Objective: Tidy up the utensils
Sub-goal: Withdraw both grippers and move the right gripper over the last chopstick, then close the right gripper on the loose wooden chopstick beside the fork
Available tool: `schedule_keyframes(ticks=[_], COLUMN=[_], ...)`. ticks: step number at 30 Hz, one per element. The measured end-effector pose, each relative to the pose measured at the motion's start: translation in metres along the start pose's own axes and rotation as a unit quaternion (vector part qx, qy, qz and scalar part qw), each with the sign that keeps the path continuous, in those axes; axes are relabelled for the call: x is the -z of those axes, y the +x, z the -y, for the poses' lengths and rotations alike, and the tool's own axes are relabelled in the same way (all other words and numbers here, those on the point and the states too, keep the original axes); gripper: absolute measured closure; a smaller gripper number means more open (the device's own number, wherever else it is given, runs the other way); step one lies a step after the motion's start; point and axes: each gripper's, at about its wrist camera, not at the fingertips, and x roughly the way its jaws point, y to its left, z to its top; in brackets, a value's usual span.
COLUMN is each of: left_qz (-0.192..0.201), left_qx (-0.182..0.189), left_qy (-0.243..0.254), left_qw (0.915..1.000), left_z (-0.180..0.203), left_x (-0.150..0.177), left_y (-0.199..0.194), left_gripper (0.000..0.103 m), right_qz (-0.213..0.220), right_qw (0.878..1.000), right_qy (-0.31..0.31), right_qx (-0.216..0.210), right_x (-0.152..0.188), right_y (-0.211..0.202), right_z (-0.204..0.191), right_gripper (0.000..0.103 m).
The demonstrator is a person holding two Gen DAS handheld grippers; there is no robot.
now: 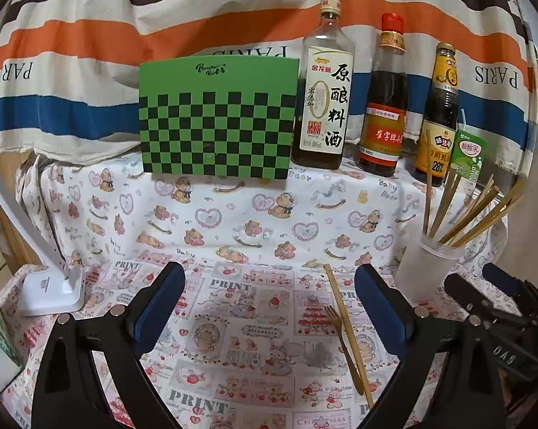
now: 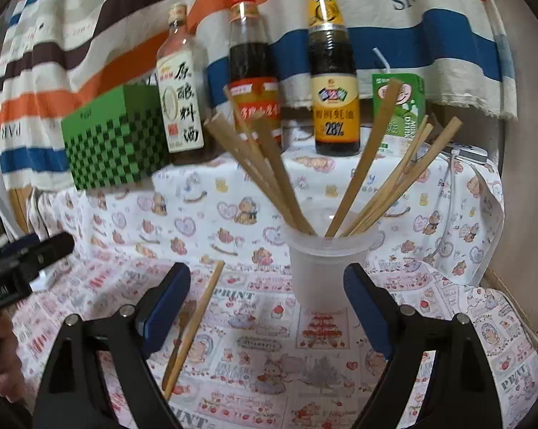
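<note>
Both grippers, left gripper (image 1: pixel 269 307) and right gripper (image 2: pixel 267 302), hang spread and empty, so a pickup looks next: a wooden fork (image 1: pixel 342 343) and chopstick (image 1: pixel 347 332) lie just left of the cup (image 1: pixel 424 268) holding the other chopsticks (image 2: pixel 340 175).

Table under printed cloth (image 1: pixel 254 354), frosted cup (image 1: pixel 424 268) of chopsticks at 2 o'clock, wooden fork (image 1: pixel 344 346) touching single chopstick (image 1: pixel 347 332) at 4 o'clock, white lamp base (image 1: pixel 52 291) at 9 o'clock, green checkered box (image 1: pixel 217 118) at 12 o'clock, three sauce bottles (image 1: pixel 322 85) and drink carton (image 1: pixel 471 157) at 1 o'clock.
</note>
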Motion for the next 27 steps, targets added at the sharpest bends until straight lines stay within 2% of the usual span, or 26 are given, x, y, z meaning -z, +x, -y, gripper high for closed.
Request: schedule_keyframes(ticks=[6,17,24,27], left_qz=[0.003,-0.036,-0.03,-0.041], left_qx=[-0.013,-0.012,-0.025,-0.023], left_qy=[-0.003,-0.026,-0.008,-0.007], left_qw=[0.9999,0.999,0.9992,0.9989], left_z=[0.0,-0.008,-0.003,-0.003], left_x=[0.0,0.002,0.004,0.005], left_y=[-0.001,0.011,0.011,0.017], left_gripper=[0.006,0.006,0.006,0.006], right_qz=[-0.019,-0.109,-0.131,-0.131], right_qw=[1.0,0.994,0.991,0.991], right_qy=[-0.013,-0.008,0.0,0.001], right_qx=[0.001,-0.023,-0.038,-0.037], right_x=[0.006,0.015,0.019,0.018], right_y=[0.006,0.031,0.038,0.038], right_z=[-0.008,-0.01,-0.009,-0.008], right_gripper=[0.013,0.012,0.012,0.012])
